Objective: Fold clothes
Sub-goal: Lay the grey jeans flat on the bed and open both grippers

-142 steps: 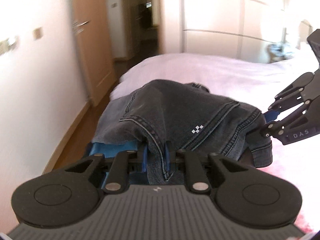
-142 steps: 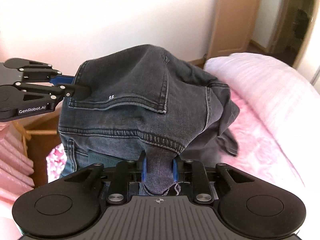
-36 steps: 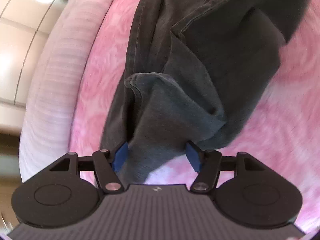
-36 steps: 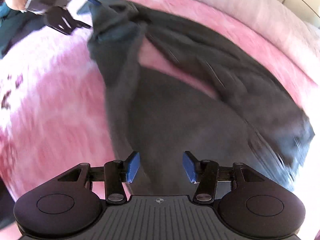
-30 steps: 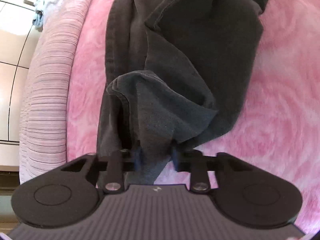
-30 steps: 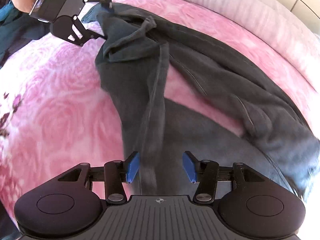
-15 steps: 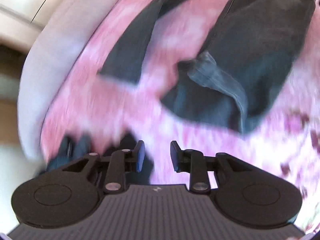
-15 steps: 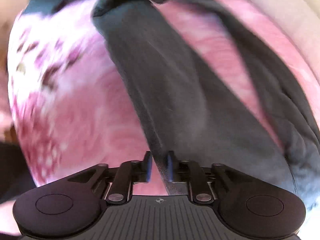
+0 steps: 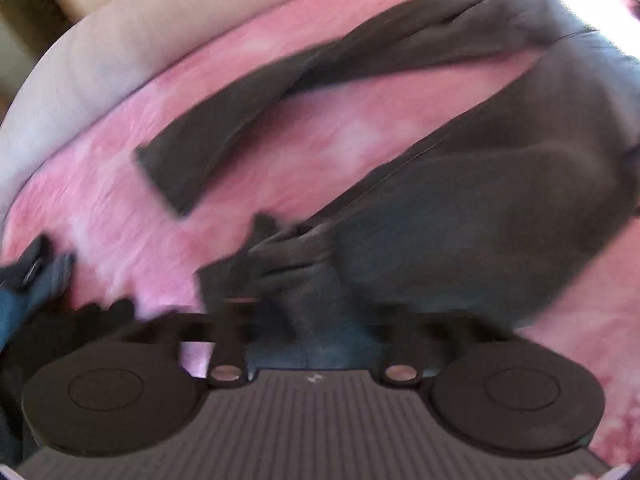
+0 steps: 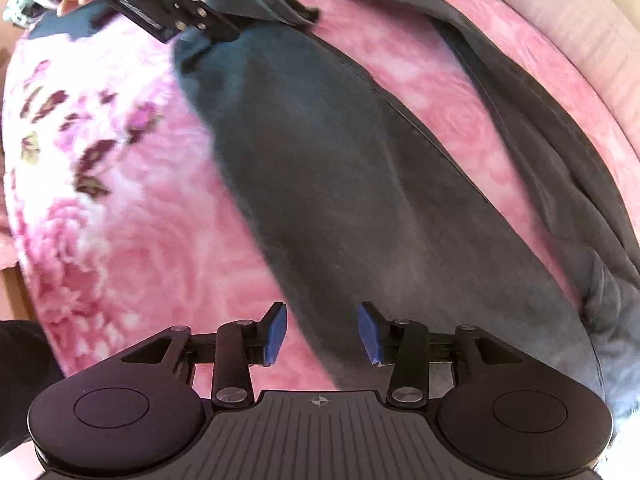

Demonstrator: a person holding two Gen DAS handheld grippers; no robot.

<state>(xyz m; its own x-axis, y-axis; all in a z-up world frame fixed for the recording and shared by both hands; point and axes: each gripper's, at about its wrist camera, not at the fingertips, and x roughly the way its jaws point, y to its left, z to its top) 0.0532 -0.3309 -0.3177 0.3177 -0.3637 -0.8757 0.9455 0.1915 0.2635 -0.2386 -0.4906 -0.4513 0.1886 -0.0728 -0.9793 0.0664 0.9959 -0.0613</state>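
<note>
Two legs of dark jeans (image 10: 360,184) lie spread apart on the pink rose-patterned blanket (image 10: 132,248), one leg stretched toward the pale ribbed bed edge (image 9: 100,48). Over the near leg, the right gripper (image 10: 322,330) hovers with its blue pads (image 10: 276,328) spread wide. At the hem end, the left gripper (image 9: 308,320) sits against bunched denim; blur hides whether it pinches the cloth.
</note>
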